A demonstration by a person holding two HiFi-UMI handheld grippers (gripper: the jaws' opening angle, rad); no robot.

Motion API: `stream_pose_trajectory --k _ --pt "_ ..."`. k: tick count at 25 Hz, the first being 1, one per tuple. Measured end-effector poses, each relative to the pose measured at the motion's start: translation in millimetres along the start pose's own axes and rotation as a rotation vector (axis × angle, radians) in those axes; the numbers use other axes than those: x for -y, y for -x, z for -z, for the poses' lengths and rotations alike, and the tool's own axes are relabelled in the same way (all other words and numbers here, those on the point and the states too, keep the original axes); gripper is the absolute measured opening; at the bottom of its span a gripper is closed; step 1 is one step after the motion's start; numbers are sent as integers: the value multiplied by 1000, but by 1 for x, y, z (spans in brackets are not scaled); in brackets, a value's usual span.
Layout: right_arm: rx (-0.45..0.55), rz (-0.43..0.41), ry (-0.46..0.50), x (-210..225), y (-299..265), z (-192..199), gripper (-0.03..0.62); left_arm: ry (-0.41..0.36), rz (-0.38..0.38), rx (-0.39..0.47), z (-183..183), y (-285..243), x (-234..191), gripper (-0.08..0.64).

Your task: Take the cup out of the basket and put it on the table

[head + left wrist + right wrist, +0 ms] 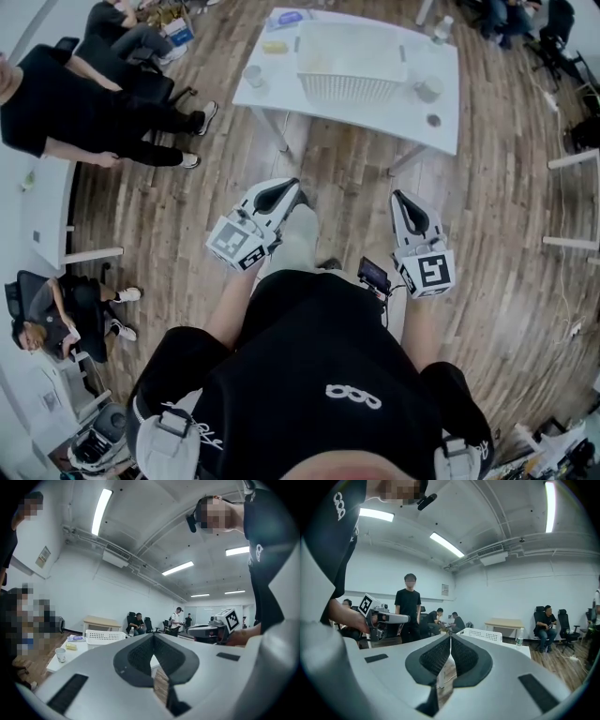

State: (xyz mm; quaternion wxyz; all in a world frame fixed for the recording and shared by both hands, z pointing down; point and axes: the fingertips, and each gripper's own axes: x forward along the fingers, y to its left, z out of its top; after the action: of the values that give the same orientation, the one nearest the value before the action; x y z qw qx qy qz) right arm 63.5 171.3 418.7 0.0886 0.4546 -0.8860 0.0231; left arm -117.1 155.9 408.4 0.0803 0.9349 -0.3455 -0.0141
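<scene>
The white slotted basket point(352, 67) stands on the white table point(281, 98), far ahead of me; I cannot make out a cup inside it. I hold both grippers close to my body, well short of the table. My left gripper point(292, 190) is shut with its tips together and nothing between them, and my right gripper point(397, 197) is shut and empty too. The left gripper view looks over its closed tips point(153, 635) to the basket point(105, 637). Beyond the closed tips point(450, 636) in the right gripper view the basket point(483, 634) shows again.
On the table beside the basket are a paper cup point(253, 75) at the left, another cup point(428, 89) at the right, a yellow item point(274, 47) and a water bottle point(442, 28). Wooden floor point(347, 159) lies between me and the table. Seated people point(84, 112) are at the left.
</scene>
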Motion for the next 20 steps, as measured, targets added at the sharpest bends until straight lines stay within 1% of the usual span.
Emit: stream_pose_trajectory --k 3,8,14,20 --pt "-13 20 4 16 -12 4 25 -7 32 -3 3 -24 -13 9" --pt "-18 34 19 52 -53 0 25 -10 63 3 -3 -69 -55 9" --pt "-27 49 28 89 -127 -22 25 -11 113 -6 -23 -117 -122 8" --pt "-40 59 13 115 -198 -31 25 -5 155 -26 -34 -146 -183 8"
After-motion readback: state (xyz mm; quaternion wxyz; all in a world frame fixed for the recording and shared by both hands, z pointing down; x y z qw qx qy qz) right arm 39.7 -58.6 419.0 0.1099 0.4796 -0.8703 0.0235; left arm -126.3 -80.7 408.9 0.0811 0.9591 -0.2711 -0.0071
